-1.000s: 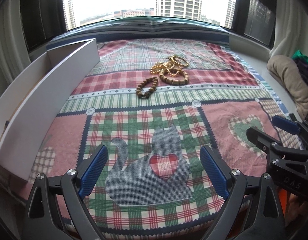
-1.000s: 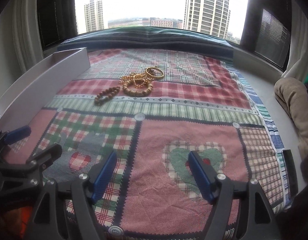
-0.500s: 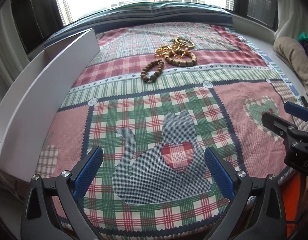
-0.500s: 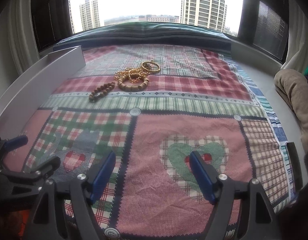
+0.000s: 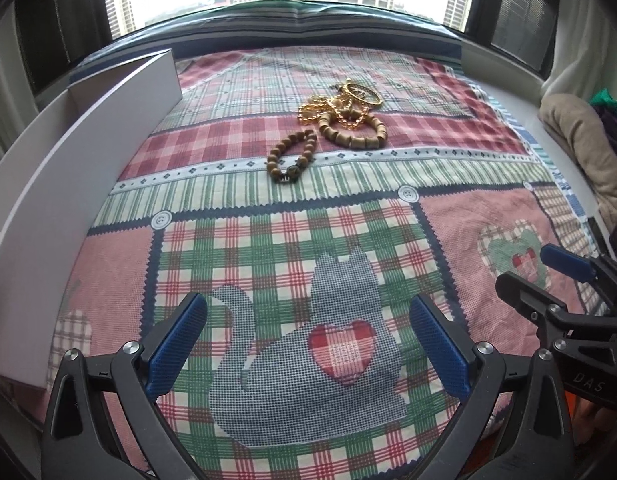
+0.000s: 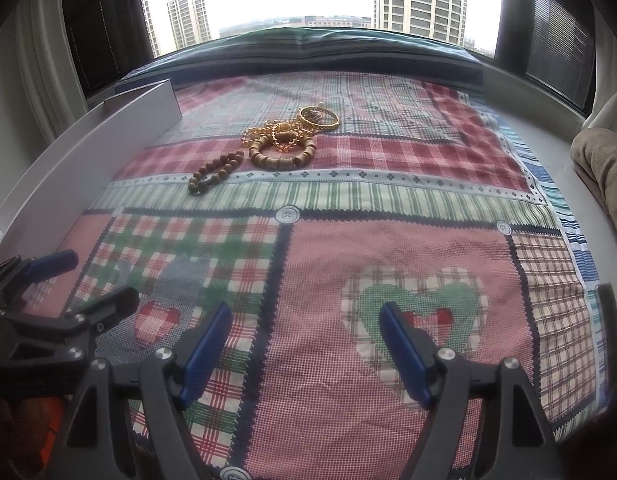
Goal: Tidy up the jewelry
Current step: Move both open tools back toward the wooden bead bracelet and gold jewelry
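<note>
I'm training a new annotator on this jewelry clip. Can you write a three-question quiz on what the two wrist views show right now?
1. True or false: the left gripper holds a bracelet.
2. Which piece lies apart from the pile, nearest the grippers? A) gold bangle B) round-bead bracelet C) gold chain
3. Fill in: the white box stands along the ______ edge of the blanket in both views.

Key
1. False: both it and the right gripper are open and empty, well short of the jewelry.
2. B; the bangle, the chain and the chunky bracelet lie heaped together.
3. Left.
</note>
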`<act>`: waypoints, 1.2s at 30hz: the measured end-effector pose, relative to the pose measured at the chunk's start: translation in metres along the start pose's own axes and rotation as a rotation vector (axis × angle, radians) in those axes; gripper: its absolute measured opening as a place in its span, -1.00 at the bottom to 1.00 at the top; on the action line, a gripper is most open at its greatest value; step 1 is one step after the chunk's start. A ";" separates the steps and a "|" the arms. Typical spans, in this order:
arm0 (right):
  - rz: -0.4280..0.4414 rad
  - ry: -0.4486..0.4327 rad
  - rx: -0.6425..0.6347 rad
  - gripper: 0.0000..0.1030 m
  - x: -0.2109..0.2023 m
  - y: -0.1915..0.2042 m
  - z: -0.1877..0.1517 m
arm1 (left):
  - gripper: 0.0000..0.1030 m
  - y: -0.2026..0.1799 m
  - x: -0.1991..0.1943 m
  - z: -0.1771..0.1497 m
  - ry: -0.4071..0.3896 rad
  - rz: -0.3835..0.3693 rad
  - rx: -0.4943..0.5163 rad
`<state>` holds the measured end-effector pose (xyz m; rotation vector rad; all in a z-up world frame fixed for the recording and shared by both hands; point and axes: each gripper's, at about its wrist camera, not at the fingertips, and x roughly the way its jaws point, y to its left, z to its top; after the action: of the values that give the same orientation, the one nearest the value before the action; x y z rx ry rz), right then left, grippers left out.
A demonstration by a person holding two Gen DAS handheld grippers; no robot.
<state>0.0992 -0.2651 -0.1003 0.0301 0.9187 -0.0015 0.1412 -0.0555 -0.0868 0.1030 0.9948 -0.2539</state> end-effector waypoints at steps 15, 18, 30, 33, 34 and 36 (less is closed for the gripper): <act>0.024 0.050 0.014 0.51 0.026 -0.006 0.004 | 0.96 0.025 0.037 0.024 0.064 0.013 -0.089; 0.037 0.055 0.010 0.51 0.032 -0.007 0.008 | 0.96 0.031 0.043 0.034 0.063 0.017 -0.101; 0.137 0.011 -0.008 0.51 0.059 -0.028 0.083 | 0.96 0.064 0.090 0.096 0.073 0.057 -0.144; 0.186 -0.051 -0.038 0.51 0.079 -0.031 0.126 | 0.96 0.064 0.114 0.110 0.085 0.099 -0.123; 0.221 -0.069 -0.050 0.51 0.087 -0.032 0.140 | 0.95 0.063 0.122 0.113 0.092 0.108 -0.113; 0.273 -0.086 -0.086 0.47 0.112 -0.028 0.170 | 0.95 0.063 0.137 0.115 0.113 0.127 -0.096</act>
<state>0.3017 -0.2967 -0.0868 0.0752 0.8224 0.2881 0.3226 -0.0404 -0.1415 0.0938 1.1067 -0.0844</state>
